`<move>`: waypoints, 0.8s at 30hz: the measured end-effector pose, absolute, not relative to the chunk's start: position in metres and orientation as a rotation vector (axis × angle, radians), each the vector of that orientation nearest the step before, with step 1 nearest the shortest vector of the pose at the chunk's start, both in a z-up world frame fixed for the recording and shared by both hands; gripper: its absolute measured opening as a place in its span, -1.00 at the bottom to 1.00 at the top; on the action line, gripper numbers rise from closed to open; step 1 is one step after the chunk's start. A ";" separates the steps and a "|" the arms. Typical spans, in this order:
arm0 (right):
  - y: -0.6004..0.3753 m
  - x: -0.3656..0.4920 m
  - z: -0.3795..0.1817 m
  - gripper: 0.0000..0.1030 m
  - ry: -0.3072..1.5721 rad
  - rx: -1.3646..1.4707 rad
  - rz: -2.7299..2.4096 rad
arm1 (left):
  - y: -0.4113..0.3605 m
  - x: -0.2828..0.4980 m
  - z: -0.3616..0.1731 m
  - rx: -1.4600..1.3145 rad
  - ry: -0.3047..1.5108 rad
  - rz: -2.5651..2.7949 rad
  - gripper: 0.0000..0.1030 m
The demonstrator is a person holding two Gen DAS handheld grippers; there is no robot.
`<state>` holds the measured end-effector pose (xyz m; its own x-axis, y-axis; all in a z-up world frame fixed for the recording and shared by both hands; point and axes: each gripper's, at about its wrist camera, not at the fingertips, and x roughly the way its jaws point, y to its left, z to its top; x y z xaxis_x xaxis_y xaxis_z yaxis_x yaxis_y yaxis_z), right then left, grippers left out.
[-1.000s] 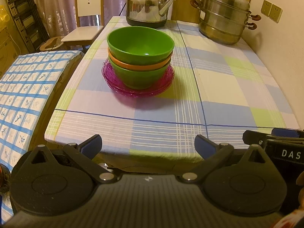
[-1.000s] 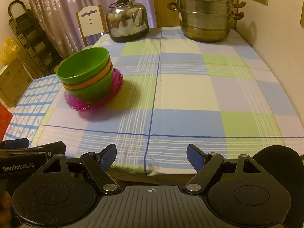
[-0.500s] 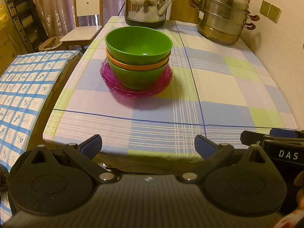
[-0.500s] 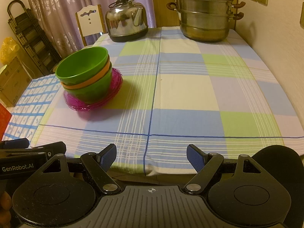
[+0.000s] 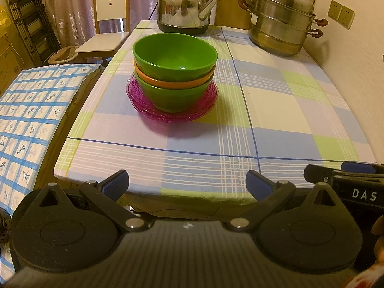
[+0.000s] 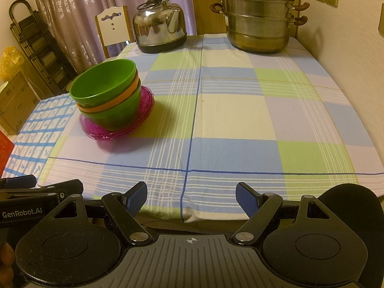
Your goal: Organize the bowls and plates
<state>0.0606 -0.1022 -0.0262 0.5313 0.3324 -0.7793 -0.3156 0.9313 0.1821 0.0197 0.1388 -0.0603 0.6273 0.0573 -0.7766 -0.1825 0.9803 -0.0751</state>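
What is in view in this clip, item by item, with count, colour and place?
bowls: three nested, green, orange, green, on the plates
plates: pink stack, count unclear, table's left part
kettle: one, steel, far edge
steamer pot: one, steel, far right corner
tablecloth: one, checked, covering table
chair: one, white, beyond the table's far left corner
left gripper: open, empty, at near edge
right gripper: open, empty, at near edge
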 end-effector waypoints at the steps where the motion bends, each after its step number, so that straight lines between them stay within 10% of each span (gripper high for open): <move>1: -0.102 0.061 -0.026 0.56 0.934 0.020 0.386 | 0.139 0.020 -0.060 -0.151 0.883 0.138 1.00; 24: -0.103 0.061 -0.026 0.56 0.933 0.021 0.386 | 0.137 0.020 -0.061 -0.152 0.881 0.136 1.00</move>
<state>0.0610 -0.1031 -0.0264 0.5318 0.3325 -0.7788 -0.3148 0.9314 0.1827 0.0195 0.1372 -0.0607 0.6290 0.0561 -0.7754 -0.1809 0.9806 -0.0758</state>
